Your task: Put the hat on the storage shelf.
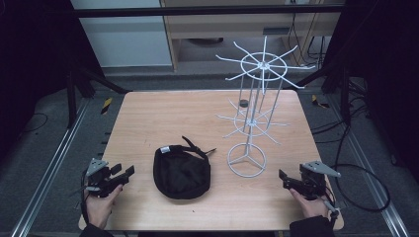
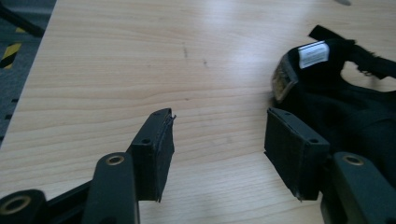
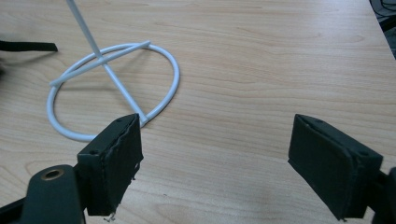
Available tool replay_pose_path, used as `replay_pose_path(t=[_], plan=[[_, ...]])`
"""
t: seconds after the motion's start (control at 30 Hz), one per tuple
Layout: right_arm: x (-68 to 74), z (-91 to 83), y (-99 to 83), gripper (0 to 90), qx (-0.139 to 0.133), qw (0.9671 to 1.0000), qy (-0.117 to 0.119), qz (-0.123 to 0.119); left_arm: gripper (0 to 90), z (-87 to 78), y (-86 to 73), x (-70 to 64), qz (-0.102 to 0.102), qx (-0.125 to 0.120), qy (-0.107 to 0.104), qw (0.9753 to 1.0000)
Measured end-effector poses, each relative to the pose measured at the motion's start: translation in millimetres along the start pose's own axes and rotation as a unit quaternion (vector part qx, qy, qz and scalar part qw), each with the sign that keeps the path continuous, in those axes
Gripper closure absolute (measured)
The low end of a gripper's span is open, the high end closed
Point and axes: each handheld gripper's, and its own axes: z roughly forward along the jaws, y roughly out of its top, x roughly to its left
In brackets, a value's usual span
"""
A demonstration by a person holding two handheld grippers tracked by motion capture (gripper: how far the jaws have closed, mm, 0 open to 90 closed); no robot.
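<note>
While both hands rest near the front edge of the wooden table point(image 1: 148, 113), a black cap point(image 1: 182, 172) lies upside down between them, closer to the left side. Its strap sticks out at the back, and a small white label shows inside it.

The left gripper point(image 1: 122, 174) sits just to the left of the cap. Its jaws are wide open and hold nothing. In the left gripper view, the cap point(image 2: 345, 107) lies just past the right-hand finger point(image 2: 292, 149), very near it, but I cannot tell if they touch. The other finger point(image 2: 154, 149) has only bare table in front of it.

The right gripper point(image 1: 286, 178) is well apart from the cap, on the far side of a white wire rack point(image 1: 254, 103). Its jaws are wide open too, with nothing in them. In the right gripper view, the round ring at the foot of the rack point(image 3: 112, 88) lies just ahead of the left-hand finger point(image 3: 114, 163).
</note>
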Motion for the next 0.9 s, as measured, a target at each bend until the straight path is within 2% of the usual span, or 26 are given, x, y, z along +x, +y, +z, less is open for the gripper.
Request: replay_pose_path(t=[0.07,0.1,0.17,0.27,0.3,0.37,0.53,0.63,0.7,0.8,0.9], plan=[[3.9,-1.2,0.3,17.0,0.006,0.9999,-0.001,-0.010,42.8,-0.7,0.1,-3.1,0.000,-0.001,-0.001,1.0000],[6.0,-1.2,0.7,17.1,0.008,0.9998,-0.001,-0.020,42.7,-1.6,0.3,-8.7,0.002,-0.001,-0.009,1.0000],[8.0,-1.5,1.2,17.5,0.010,0.9998,0.001,-0.019,42.7,-2.3,0.0,-12.3,0.005,-0.003,-0.011,0.9999],[16.7,-4.5,3.4,26.1,0.004,0.9992,0.013,-0.038,42.7,-3.3,0.0,-18.7,0.013,-0.002,-0.020,0.9997],[19.6,-5.8,3.8,28.6,0.005,0.9990,0.024,-0.037,42.7,-3.4,0.4,-22.7,0.017,-0.001,-0.027,0.9995],[23.1,-6.1,4.0,32.0,0.003,0.9986,0.031,-0.044,42.6,-3.4,0.7,-26.2,0.021,0.000,-0.030,0.9993],[34.8,-8.3,5.0,37.9,0.004,0.9973,0.059,-0.043,42.6,-5.2,2.1,-32.6,0.025,-0.006,-0.036,0.9990],[40.5,-8.8,6.3,39.3,0.005,0.9964,0.067,-0.050,42.8,-6.0,3.2,-34.4,0.028,-0.009,-0.037,0.9989],[50.8,-10.0,8.0,40.6,0.000,0.9951,0.080,-0.057,42.9,-6.3,4.3,-36.6,0.027,-0.011,-0.039,0.9988],[56.5,-9.5,8.1,41.2,-0.002,0.9945,0.085,-0.061,42.9,-6.6,4.7,-38.8,0.029,-0.013,-0.042,0.9986],[68.1,-8.0,9.7,42.2,-0.003,0.9928,0.098,-0.070,42.7,-6.5,6.3,-44.2,0.040,-0.015,-0.045,0.9981]])
